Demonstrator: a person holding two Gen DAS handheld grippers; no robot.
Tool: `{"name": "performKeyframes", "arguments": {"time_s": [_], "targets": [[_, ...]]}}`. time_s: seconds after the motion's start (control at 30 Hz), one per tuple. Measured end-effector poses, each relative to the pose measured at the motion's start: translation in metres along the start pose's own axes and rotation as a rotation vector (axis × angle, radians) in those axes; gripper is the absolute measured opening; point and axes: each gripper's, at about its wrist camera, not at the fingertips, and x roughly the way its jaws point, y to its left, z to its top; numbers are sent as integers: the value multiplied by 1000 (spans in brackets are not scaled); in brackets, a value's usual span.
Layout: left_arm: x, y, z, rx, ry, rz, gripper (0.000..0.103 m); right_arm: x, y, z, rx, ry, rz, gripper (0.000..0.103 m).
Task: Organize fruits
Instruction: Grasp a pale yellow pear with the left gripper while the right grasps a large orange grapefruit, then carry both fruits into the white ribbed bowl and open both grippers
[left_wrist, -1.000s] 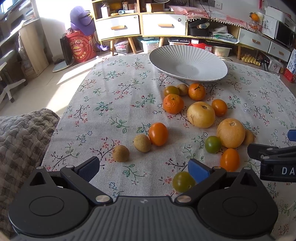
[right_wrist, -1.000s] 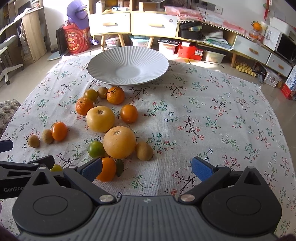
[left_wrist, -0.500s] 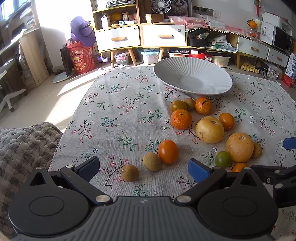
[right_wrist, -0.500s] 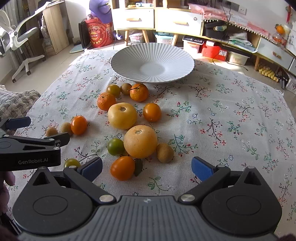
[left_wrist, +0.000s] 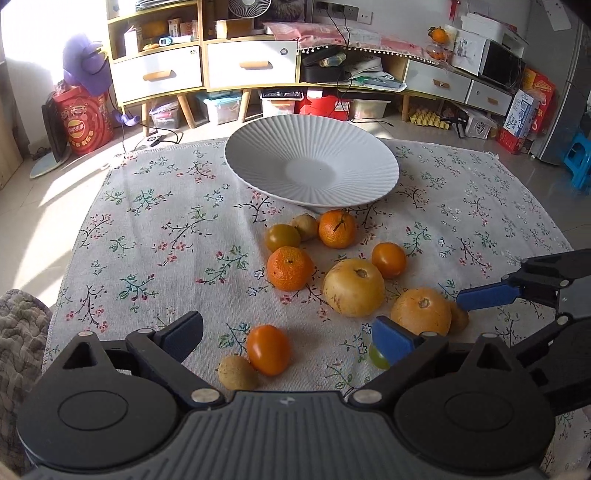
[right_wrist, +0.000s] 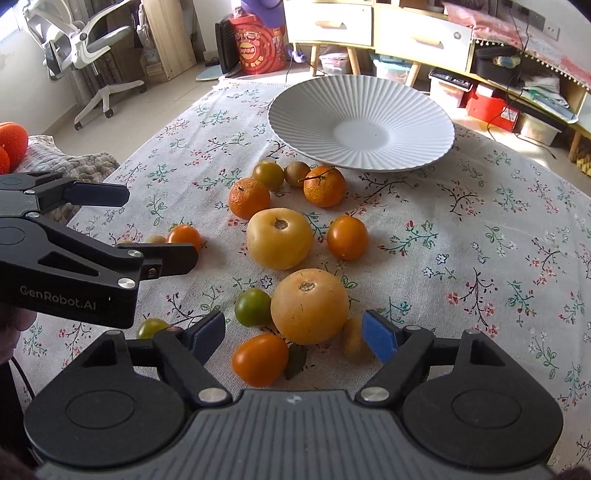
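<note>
1. White ribbed plate (right_wrist: 360, 125) sits at the far side of the floral cloth (right_wrist: 498, 236), nothing in it. All fruit is on the cloth, near side of the plate.
2. Far cluster just below the plate rim: stemmed mandarin (right_wrist: 324, 185), brown kiwi (right_wrist: 296, 172) and olive tomato (right_wrist: 268, 174) in a row, second mandarin (right_wrist: 248, 198) a bit nearer, left.
3. Middle: yellow tomato (right_wrist: 279, 238), with orange tomato (right_wrist: 347, 237) just right of it.
4. Near: big orange (right_wrist: 309, 305). Green tomato (right_wrist: 252, 307) touches its left side, a brown fruit (right_wrist: 352, 341) is tucked behind its right side, oval tomato (right_wrist: 260, 359) lies just nearer with a dark leaf (right_wrist: 296, 361) beside it.
5. Your right gripper (right_wrist: 293, 338) is released, jaws wide. The big orange sits just beyond the gap between them, no contact visible. Right pad overlaps the brown fruit in view; can't tell if touching.
6. Your left gripper (left_wrist: 286, 336) is also released, holding nothing. Between its jaws: small tomato (left_wrist: 267, 349) and small kiwi (left_wrist: 237, 372), touching each other, both on the cloth.
7. Another green tomato (right_wrist: 152, 328) lies at near left, partly hidden by the left gripper body.
</note>
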Motion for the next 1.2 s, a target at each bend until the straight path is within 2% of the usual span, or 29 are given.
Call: {"name": "performKeyframes", "arguments": {"time_s": [0.13,0.33,0.5,0.73,0.93,1.2], "targets": [[16,2,8,-11,17,-74,75,-2,-7,0,12,-5,10,68],[29,-2,10,-25,25,-169,63,4,-18,4,36,-18,25,58],[38,-6,11,-9,32,-229,54,8,-24,5,85,-4,79,49],[47,-8,13,-4,4,-262,48,9,-23,3,94,-8,81,47],[54,-4,14,-25,27,-260,41,9,-24,2,105,-18,78,47],[53,-9,13,-14,17,-232,41,10,-22,4,115,-9,66,46]]}}
